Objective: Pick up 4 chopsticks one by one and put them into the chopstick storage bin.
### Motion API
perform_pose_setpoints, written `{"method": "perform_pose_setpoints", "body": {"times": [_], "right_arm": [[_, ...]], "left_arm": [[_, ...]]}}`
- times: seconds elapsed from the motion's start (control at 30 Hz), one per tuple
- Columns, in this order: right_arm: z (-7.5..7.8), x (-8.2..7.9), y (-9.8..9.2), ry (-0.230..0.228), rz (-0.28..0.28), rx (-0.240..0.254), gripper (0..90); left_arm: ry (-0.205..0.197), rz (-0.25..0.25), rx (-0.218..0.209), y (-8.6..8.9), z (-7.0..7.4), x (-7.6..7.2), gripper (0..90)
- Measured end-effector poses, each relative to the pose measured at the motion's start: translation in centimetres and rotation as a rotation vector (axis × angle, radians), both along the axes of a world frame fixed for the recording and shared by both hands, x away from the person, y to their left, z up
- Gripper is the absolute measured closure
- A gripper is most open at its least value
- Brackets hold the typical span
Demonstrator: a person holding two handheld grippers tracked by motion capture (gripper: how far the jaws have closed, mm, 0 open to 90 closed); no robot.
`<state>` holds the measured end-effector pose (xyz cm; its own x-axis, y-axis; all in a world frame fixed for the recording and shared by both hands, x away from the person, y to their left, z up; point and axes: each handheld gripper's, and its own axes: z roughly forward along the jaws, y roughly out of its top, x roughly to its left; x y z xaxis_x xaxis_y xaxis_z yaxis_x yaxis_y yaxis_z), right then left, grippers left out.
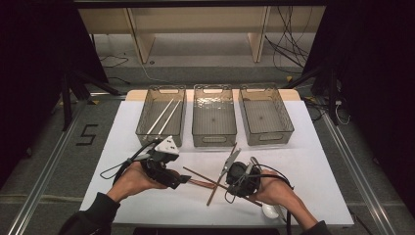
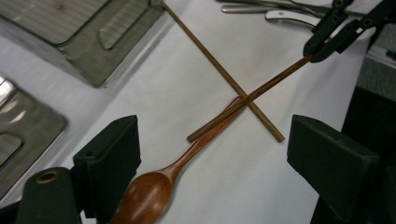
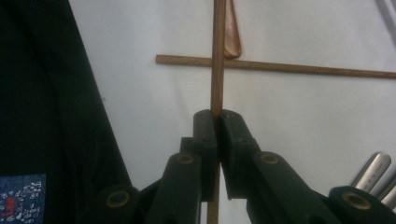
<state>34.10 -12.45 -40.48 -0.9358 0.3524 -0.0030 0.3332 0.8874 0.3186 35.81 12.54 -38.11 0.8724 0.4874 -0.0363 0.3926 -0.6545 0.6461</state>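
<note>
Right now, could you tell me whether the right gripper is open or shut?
Shut. In the right gripper view, the right gripper has both jaws pressed together on a wooden chopstick, leaving no gap beside the stick.

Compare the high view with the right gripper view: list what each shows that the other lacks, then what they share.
High view alone: three grey bins in a row, the left bin holding two pale chopsticks, the middle bin and right bin; also the left tool, a white spoon and the floor marking 5.

Right gripper view alone: the right tool up close, jaws clamped on a brown chopstick, and metal handles at the corner.

Shared: the second brown chopstick crossing it, the wooden spoon's handle, and the white table.
</note>
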Motion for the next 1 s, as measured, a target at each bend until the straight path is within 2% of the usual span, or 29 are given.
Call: {"method": "perform_pose_setpoints", "body": {"times": [0.07, 0.23, 0.5, 0.63, 0.67, 0.7, 0.77, 0.87, 1.0], "right_arm": [[0.1, -0.2, 0.2, 0.001, 0.010, -0.001, 86.0], [0.1, -0.4, 0.5, -0.016, 0.053, -0.004, 86.0], [0.2, -1.0, 0.9, -0.015, 0.098, -0.014, 85.9], [0.3, -1.2, 1.1, -0.019, 0.108, -0.008, 85.9], [0.3, -1.2, 1.0, -0.022, 0.129, -0.016, 85.9], [0.3, -1.3, 1.1, -0.020, 0.115, -0.007, 85.9], [0.4, -1.4, 1.1, -0.018, 0.120, -0.006, 85.9], [0.4, -1.4, 1.1, -0.029, 0.156, -0.011, 85.9], [0.3, -1.6, 1.2, -0.030, 0.164, -0.008, 85.9]], "left_arm": [[0.005, -0.045, 0.026, -0.6, -0.1, 0.0, 16.6], [0.008, -0.106, 0.069, -1.9, -0.6, -0.3, 17.2], [0.028, -0.201, 0.139, -3.3, -1.4, -0.5, 27.4], [0.036, -0.215, 0.162, -3.6, -1.6, -0.7, 34.8], [0.041, -0.222, 0.168, -3.7, -1.7, -0.7, 36.5], [0.041, -0.223, 0.174, -3.8, -1.7, -0.8, 38.4], [0.044, -0.232, 0.175, -3.8, -1.8, -0.9, 42.7], [0.042, -0.241, 0.181, -3.9, -1.9, -1.0, 49.0], [0.046, -0.260, 0.187, -3.9, -1.9, -1.1, 58.2]]}}
